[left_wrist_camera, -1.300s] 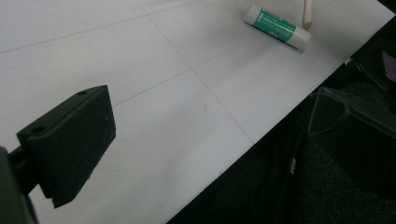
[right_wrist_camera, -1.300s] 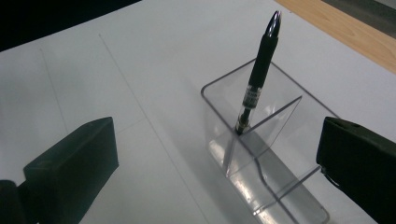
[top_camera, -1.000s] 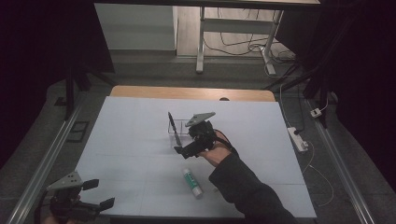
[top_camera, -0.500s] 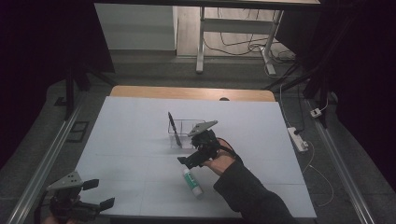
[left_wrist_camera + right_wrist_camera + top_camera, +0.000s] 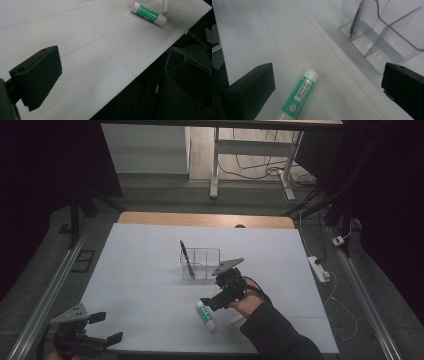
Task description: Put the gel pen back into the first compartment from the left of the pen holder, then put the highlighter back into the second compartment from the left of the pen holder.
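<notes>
Two grippers are over the white worktop (image 5: 150, 255), well apart from each other. Toward the near right, the right gripper (image 5: 210, 304) hangs just above a green-and-white tube (image 5: 206, 314) that lies flat on the surface, its white cap pointing away from the person. From the right gripper view the jaws stand wide open on either side of the tube (image 5: 299, 93), holding nothing, with bare worktop all around it. Just beyond sits a clear plastic holder (image 5: 201, 262) with a divider inside, and a dark pen (image 5: 186, 258) leans in its left compartment. A thin pale stick (image 5: 235, 321) lies near the tube on its right. The left gripper (image 5: 104, 327) hovers at the near left corner, right at the worktop's front edge, open and empty. Between it and the tube stretches a broad run of free surface, and the far half of the worktop beyond the holder is likewise open.
</notes>
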`<state>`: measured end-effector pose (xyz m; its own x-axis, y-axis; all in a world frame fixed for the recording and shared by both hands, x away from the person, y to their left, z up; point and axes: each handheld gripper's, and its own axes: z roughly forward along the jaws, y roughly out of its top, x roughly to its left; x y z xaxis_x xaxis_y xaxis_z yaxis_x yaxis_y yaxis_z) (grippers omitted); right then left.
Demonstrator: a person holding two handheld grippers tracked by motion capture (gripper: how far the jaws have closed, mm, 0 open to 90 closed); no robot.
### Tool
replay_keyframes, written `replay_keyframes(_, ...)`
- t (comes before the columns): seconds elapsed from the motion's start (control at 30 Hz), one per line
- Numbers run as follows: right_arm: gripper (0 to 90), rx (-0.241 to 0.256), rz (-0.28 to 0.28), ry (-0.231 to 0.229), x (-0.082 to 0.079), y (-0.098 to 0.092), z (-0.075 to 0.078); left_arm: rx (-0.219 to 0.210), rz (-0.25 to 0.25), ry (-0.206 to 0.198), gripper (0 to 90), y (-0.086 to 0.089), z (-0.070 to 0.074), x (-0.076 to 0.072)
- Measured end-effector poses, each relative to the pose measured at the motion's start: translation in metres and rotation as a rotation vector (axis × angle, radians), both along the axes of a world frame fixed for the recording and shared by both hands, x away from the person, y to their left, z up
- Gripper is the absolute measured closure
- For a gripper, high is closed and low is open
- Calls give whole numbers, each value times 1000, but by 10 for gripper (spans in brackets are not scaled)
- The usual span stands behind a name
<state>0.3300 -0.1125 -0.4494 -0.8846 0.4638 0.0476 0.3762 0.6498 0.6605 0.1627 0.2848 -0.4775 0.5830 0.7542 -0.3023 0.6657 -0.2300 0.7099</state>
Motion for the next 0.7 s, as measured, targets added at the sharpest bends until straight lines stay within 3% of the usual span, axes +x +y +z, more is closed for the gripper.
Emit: replay_keyframes(0.7,0,-32,-31,37,-18,-48,-9,3,1,0,11,-1,0,0)
